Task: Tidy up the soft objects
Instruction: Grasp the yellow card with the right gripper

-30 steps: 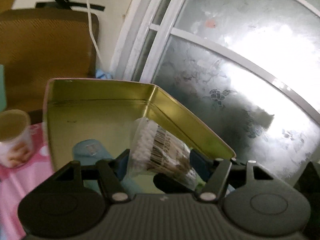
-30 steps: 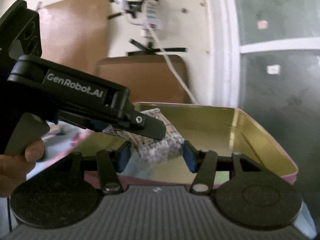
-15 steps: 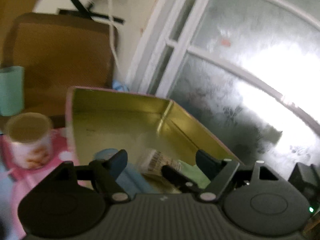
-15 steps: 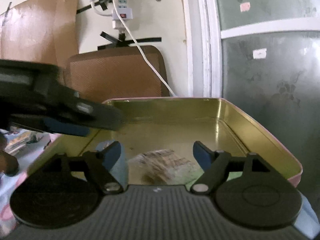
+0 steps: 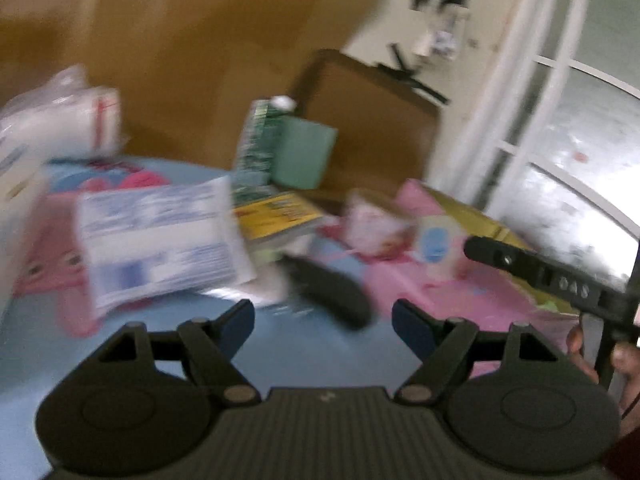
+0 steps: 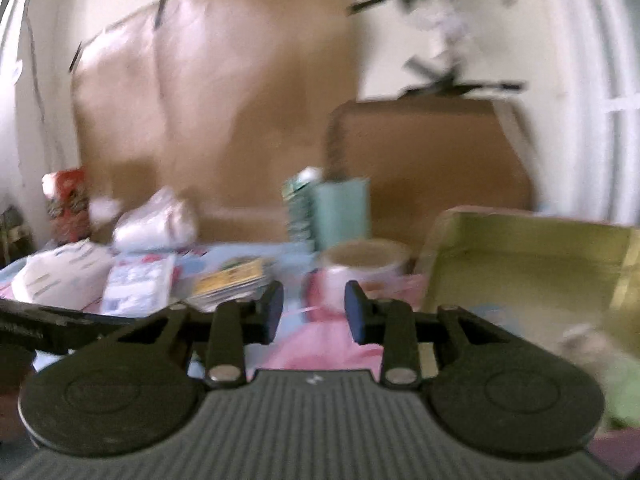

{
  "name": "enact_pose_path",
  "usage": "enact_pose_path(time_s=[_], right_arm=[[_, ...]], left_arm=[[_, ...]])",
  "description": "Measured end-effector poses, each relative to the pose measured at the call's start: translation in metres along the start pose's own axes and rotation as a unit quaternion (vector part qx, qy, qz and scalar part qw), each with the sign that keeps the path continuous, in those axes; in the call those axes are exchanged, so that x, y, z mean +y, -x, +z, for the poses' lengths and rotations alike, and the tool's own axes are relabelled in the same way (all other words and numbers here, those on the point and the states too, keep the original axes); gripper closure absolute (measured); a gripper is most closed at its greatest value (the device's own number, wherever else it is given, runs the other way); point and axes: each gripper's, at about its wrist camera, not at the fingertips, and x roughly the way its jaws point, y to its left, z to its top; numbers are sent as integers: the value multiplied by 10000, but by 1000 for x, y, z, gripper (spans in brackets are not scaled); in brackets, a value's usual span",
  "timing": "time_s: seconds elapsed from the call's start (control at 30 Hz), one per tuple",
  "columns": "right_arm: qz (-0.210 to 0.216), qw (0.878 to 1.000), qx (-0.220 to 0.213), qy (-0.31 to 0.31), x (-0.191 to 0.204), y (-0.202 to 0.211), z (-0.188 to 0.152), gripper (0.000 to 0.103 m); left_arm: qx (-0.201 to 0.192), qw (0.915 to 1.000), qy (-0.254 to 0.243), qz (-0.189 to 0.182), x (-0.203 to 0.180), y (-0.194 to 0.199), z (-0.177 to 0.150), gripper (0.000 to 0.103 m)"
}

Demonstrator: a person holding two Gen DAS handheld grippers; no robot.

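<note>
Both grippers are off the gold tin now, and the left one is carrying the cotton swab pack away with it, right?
Not quite. The left gripper is empty: the left wrist view shows its jaws wide apart with only the tablecloth between them. Both grippers are indeed off the tin; the right gripper holds nothing either.

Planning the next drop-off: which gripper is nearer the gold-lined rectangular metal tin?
Right. The right gripper hangs beside the gold-lined rectangular metal tin, which lies close at its right. The left gripper is farther off, with the tin beyond the right gripper on its right.
</note>
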Motion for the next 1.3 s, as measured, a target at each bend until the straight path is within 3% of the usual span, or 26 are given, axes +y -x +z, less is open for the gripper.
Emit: enact_pose_path(time_s=[0.1, 0.17, 0.23, 0.37, 0.4, 0.43, 0.47, 0.63, 0.87, 1.0, 1.1, 1.17, 1.23, 1.3], right_arm=[[345, 9982, 415, -249, 11, -44, 13, 65], [531, 9937, 708, -683, 9, -73, 23, 58], [490, 9890, 845, -1106, 6, -98, 31, 41], [427, 9774, 1268, -1639, -1, -148, 37, 35], [597, 9708, 1486, -1784, -2, -160, 35, 39], [702, 9652, 1654, -1901, -3, -166, 33, 61], [714, 9613, 1768, -1988, -2, -167, 30, 73], [904, 9615, 1470, -2137, 0, -126, 24, 83], [657, 9806, 710, -1703, 3, -21, 7, 86], [392, 9875, 643, -1385, 11, 31, -24, 84], [77, 9907, 906, -1009, 21, 46, -47, 81], [-56, 9934, 951, -637, 26, 56, -57, 71], [-152, 9956, 904, -214, 34, 62, -62, 45], [-126, 9966, 774, 239, 40, 67, -64, 38]], left_arm=[[-120, 9989, 410, -215, 17, 4, 2, 26], [-257, 9975, 539, -365, 23, 8, 2, 26], [-276, 9960, 656, -533, 29, 8, 4, 26], [-253, 9942, 838, -631, 33, 5, 5, 25], [-253, 9940, 858, -634, 33, 4, 4, 24], [-249, 9938, 872, -638, 33, 4, 3, 24], [-242, 9938, 881, -636, 32, 4, 2, 24], [-250, 9936, 919, -609, 31, 5, 0, 22], [-244, 9937, 913, -604, 29, 7, -2, 22], [-214, 9951, 743, -611, 25, 6, -2, 22], [-181, 9959, 601, -658, 20, 7, -2, 22], [-93, 9960, 536, -712, 16, 7, -2, 22], [37, 9957, 516, -764, 8, 9, -3, 25], [132, 9934, 520, -1017, -2, 13, -5, 25]])
